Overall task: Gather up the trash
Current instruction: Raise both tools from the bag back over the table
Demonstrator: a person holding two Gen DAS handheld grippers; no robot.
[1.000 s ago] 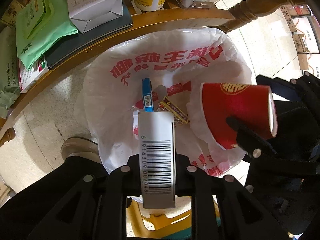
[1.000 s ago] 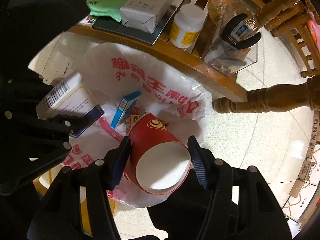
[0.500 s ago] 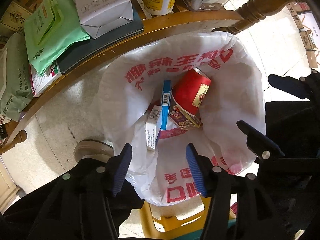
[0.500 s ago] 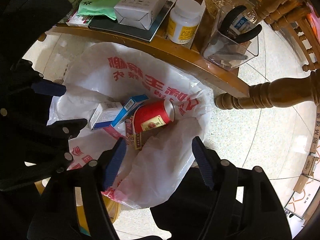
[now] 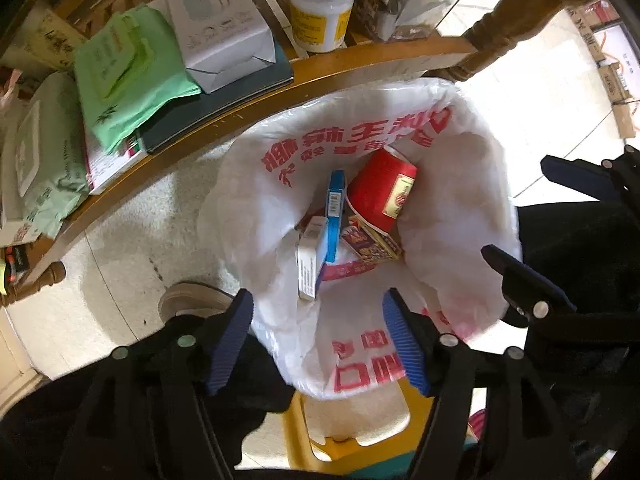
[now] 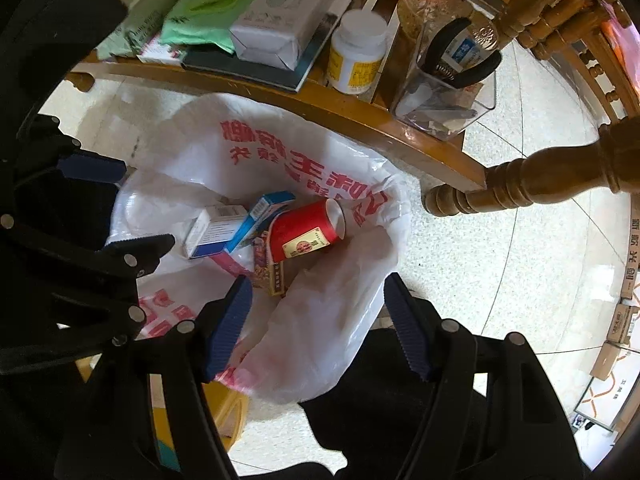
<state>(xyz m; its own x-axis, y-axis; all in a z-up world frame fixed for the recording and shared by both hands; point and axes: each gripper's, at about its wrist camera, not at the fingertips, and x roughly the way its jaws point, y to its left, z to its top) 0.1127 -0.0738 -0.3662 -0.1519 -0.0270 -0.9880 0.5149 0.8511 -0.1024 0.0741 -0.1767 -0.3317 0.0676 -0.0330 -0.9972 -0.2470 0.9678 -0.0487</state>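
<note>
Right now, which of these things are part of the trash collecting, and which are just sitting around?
Part of the job:
- white plastic bag
- red paper cup, in the bag
- blue box, in the bag
- white box, in the bag
- patterned box, in the bag
- left gripper and right gripper, both open and empty

Just lying about:
- pill bottle
- green wipes pack
- pliers in a clear holder
- yellow stool

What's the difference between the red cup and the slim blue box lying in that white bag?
The red cup is round, tapered and open at one end; the blue box is flat and rectangular. The cup carries a gold label; the box shows a barcode. The cup lies on its side; the box stands on edge. Both rest inside the white bag.
</note>
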